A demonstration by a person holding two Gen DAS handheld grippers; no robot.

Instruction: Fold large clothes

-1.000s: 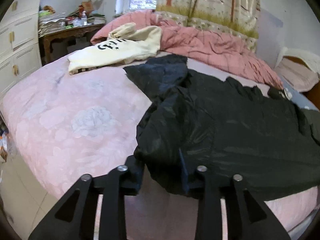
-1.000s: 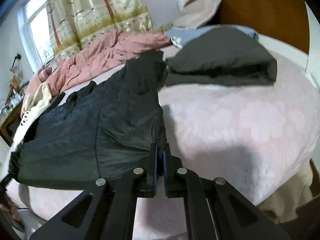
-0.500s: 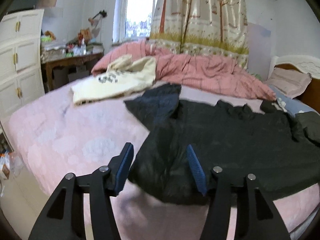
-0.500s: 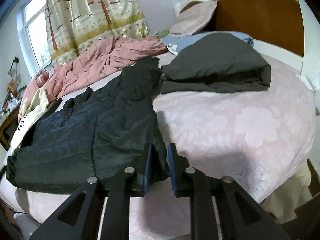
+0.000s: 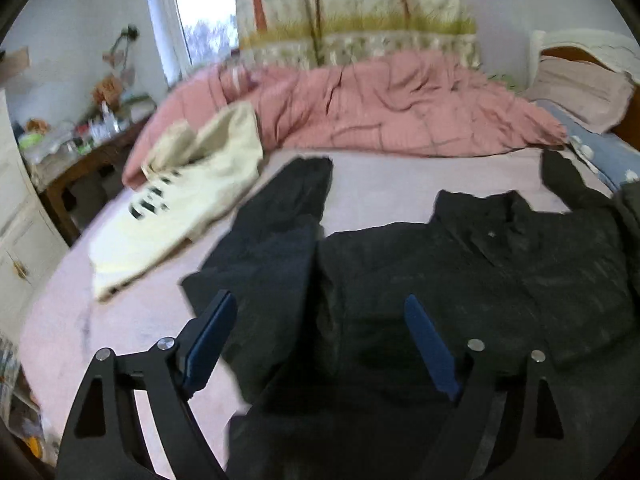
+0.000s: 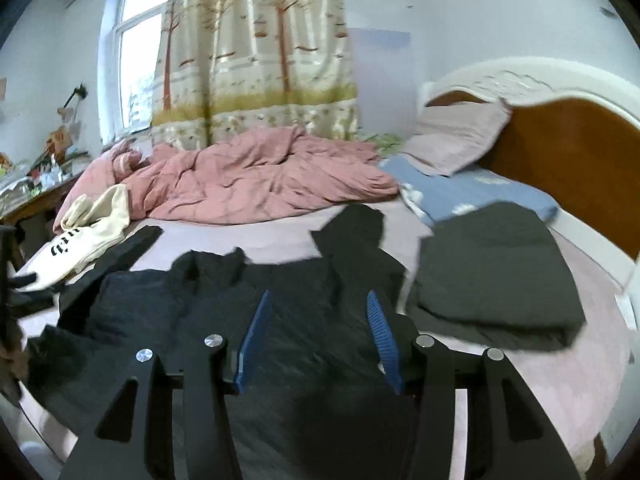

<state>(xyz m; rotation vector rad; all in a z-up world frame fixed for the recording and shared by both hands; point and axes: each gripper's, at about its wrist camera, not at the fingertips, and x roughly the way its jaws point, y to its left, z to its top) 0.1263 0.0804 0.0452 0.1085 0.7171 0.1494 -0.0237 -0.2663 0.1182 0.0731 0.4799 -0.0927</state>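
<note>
left tongs [image 5: 320, 344] – spread wide | over black jacket [image 5: 460, 280] – pink bed [image 5: 380, 196]

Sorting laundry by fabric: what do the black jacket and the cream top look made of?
The black jacket looks like thin synthetic shell, perhaps nylon, going by its faint sheen and crisp creases. The cream top looks like matte, soft cotton knit, but blur leaves that open.

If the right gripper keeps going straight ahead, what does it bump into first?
Most likely the black jacket, which lies spread on the bed right under and ahead of the open right gripper. Depth is hard to judge; beyond it lies the pink quilt.
</note>
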